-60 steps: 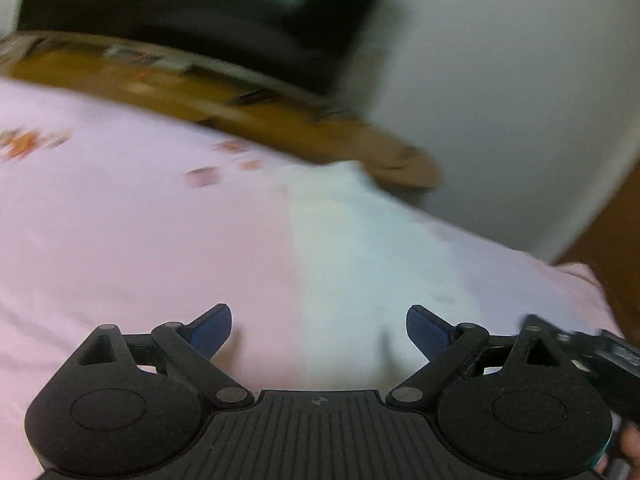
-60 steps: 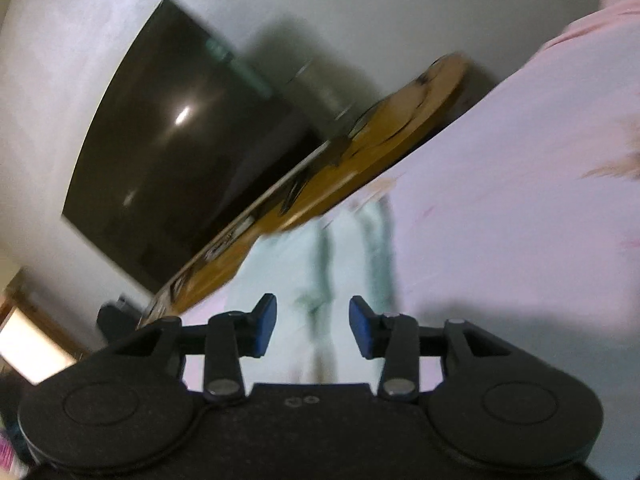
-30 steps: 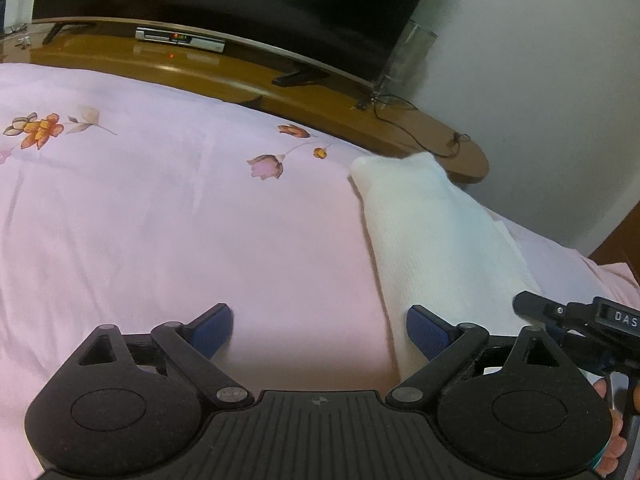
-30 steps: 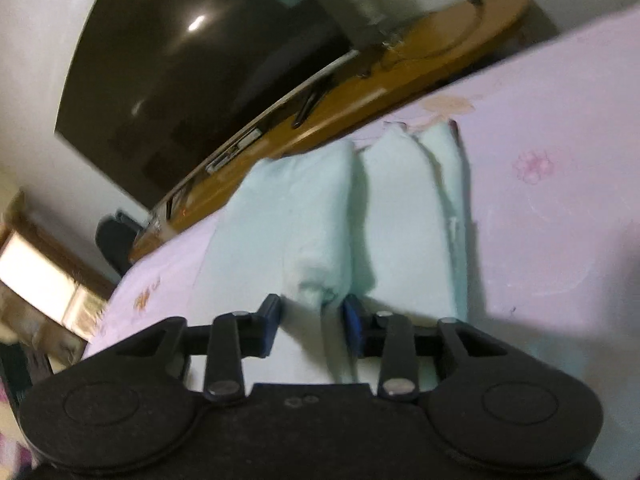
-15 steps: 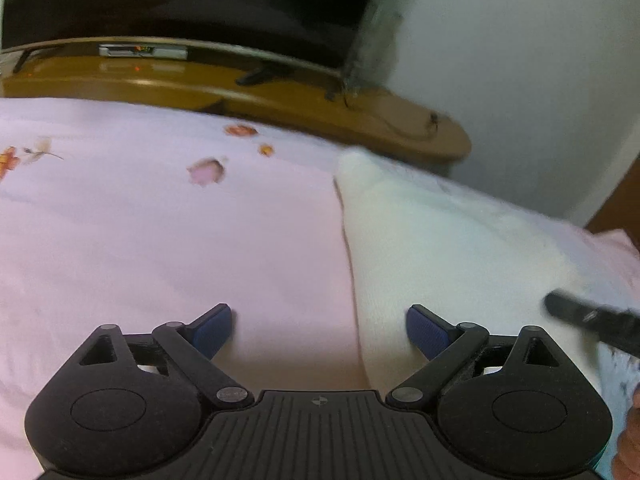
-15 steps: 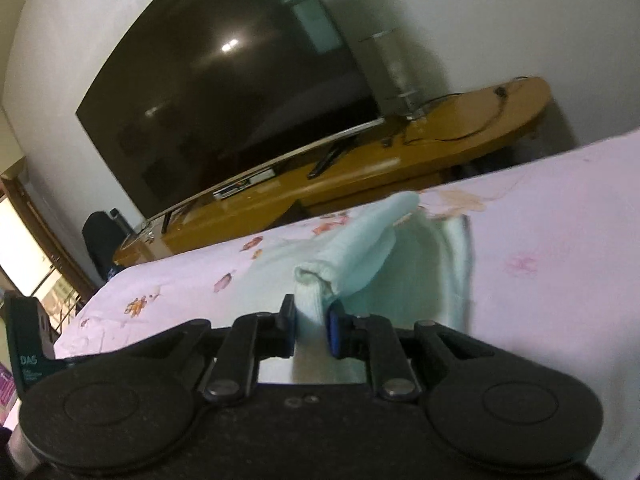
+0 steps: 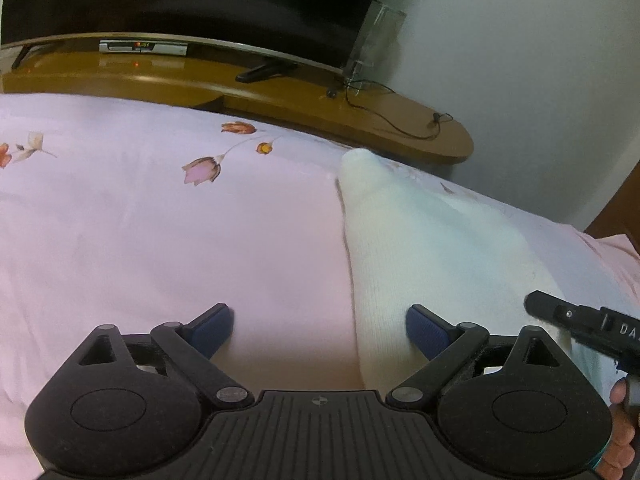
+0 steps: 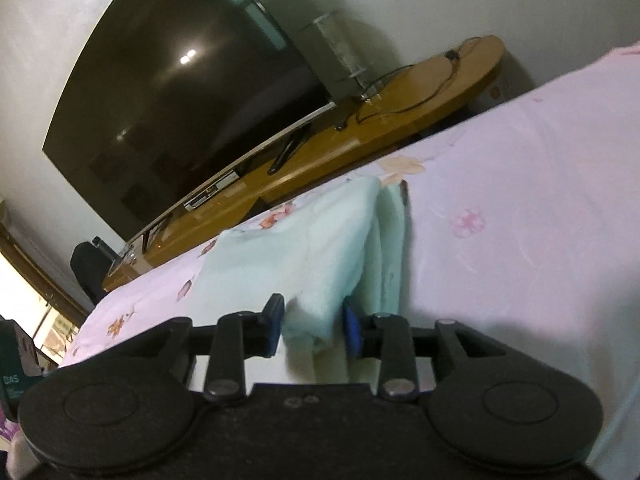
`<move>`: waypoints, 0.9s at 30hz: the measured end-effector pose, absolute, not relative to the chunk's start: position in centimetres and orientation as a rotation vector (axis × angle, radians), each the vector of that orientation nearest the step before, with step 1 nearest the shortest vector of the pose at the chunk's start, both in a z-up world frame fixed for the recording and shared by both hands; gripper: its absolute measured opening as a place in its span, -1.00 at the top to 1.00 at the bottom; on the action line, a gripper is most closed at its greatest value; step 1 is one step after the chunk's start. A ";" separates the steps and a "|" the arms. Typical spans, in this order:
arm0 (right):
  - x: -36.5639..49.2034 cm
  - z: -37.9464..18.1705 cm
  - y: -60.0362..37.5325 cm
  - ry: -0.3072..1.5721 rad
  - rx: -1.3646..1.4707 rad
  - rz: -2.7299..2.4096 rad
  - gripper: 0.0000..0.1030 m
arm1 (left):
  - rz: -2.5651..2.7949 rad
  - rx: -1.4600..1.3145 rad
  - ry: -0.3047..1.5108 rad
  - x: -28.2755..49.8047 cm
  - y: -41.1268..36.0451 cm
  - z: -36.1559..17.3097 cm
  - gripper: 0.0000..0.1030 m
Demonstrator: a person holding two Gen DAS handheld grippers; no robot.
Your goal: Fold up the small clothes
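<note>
The pale garment [image 8: 320,240] lies on the pink flowered bed sheet [image 7: 160,220], already doubled into a long narrow strip running toward the wooden TV stand [image 7: 280,92]. The right tool [image 8: 312,324] has its pads partly spread around the near fold, the cloth between them but not clearly squeezed. The left tool [image 7: 320,330] is spread wide, straddling the strip's left edge. The fold looks midway; next, the right tool probably must close firmly before carrying that end toward the far end.

The left hand-held gripper [image 7: 319,330], fingers spread wide, hovers over the white cloth's [image 7: 420,248] edge.
</note>
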State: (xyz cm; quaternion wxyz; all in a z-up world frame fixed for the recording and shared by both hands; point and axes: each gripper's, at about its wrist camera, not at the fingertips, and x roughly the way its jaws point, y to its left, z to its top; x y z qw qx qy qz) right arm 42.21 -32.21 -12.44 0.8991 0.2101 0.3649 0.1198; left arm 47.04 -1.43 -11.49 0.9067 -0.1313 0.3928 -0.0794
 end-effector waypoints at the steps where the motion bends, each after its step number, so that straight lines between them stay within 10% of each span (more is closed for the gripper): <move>1: 42.1 -12.1 -31.8 0.744 0.398 0.247 0.65 | -0.173 -0.271 0.808 47.0 -1.6 -11.3 -0.82; 16: 39.6 -11.6 -33.9 0.795 0.454 0.249 0.40 | -0.219 -0.243 0.831 45.1 -2.3 -11.4 -0.86; 21: 37.7 -12.6 -32.7 0.814 0.352 0.198 0.77 | -0.208 -0.113 0.832 43.6 -4.1 -11.6 -0.86; 27: 35.2 -11.0 -32.5 0.876 0.430 0.237 0.35 | -0.214 -0.173 0.825 40.0 -2.2 -10.5 -0.86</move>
